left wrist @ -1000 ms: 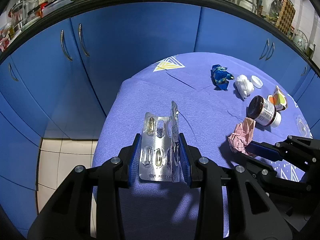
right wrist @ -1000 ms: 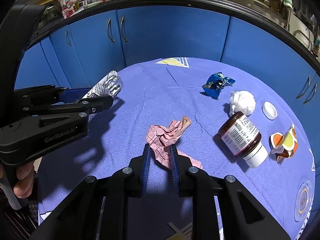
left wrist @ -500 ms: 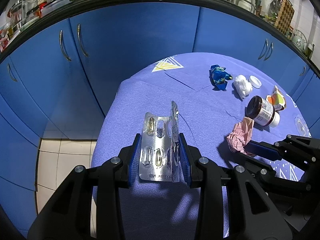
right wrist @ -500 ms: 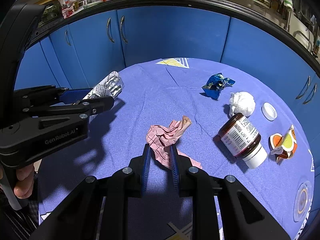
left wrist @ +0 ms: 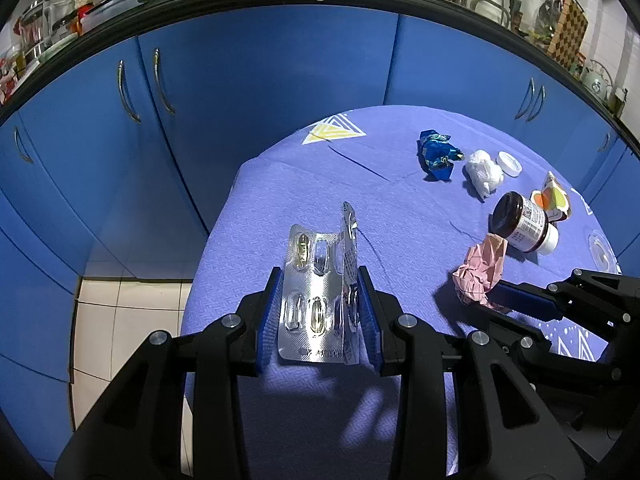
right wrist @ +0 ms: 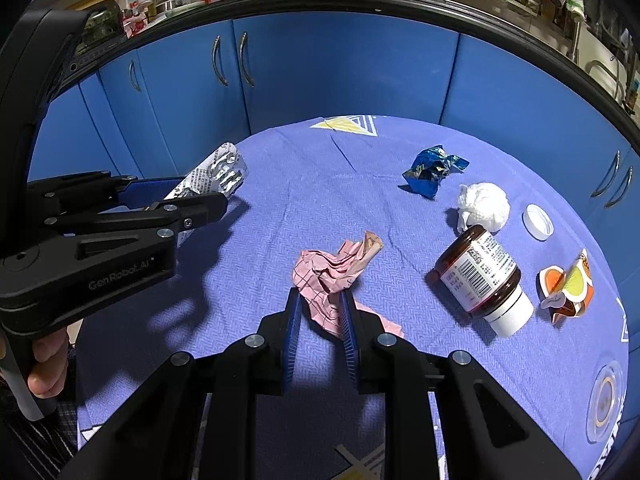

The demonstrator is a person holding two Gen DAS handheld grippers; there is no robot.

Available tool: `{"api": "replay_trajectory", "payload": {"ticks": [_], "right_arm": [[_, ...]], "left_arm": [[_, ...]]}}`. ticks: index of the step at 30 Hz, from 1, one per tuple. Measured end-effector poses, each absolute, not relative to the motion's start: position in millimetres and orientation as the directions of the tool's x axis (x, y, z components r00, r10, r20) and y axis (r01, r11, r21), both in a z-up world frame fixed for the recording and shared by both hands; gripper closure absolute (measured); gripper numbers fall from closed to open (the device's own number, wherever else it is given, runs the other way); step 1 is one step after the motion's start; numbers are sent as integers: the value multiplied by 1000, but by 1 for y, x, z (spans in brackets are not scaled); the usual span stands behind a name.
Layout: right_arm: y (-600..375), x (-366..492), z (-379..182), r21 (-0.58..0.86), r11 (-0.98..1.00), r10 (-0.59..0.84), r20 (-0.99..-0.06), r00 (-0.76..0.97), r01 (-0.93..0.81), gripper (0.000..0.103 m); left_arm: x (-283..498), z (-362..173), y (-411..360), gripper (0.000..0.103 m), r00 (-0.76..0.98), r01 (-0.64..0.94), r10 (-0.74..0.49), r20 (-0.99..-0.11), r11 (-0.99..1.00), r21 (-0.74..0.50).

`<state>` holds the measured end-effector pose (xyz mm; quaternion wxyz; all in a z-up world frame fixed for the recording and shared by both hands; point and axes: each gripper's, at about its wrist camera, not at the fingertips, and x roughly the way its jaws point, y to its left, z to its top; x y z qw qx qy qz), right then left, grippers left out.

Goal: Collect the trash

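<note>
My left gripper point(left wrist: 320, 280) is shut on a folded silver blister pack point(left wrist: 316, 280), held above the left part of the purple tablecloth point(left wrist: 280, 200). The same blister pack point(right wrist: 216, 176) shows at the left of the right wrist view, in the left gripper point(right wrist: 192, 204). My right gripper point(right wrist: 320, 304) is shut on a crumpled pink paper point(right wrist: 332, 272), which in the left wrist view is the pink paper point(left wrist: 480, 272) at the tip of the right gripper point(left wrist: 496, 292).
On the cloth lie a blue foil wrapper point(right wrist: 432, 170), a white tissue ball point(right wrist: 484, 202), a white cap point(right wrist: 538, 222), a brown jar point(right wrist: 480, 276) on its side and an orange-yellow wrapper point(right wrist: 568, 288). Blue cabinets point(right wrist: 340, 72) stand behind. A hand point(right wrist: 48, 360) holds the left gripper's handle.
</note>
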<state>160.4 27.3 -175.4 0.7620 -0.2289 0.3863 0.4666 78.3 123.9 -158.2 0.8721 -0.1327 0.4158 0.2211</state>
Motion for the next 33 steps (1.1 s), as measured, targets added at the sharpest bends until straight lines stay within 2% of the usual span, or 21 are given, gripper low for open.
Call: {"api": "replay_trajectory", "payload": {"ticks": [33], "right_arm": [[17,165,-171,9,484,532,-797,286,-875,83]], "left_arm": [[81,-155,113,66,572,-471,263,-777,881,-49]]}}
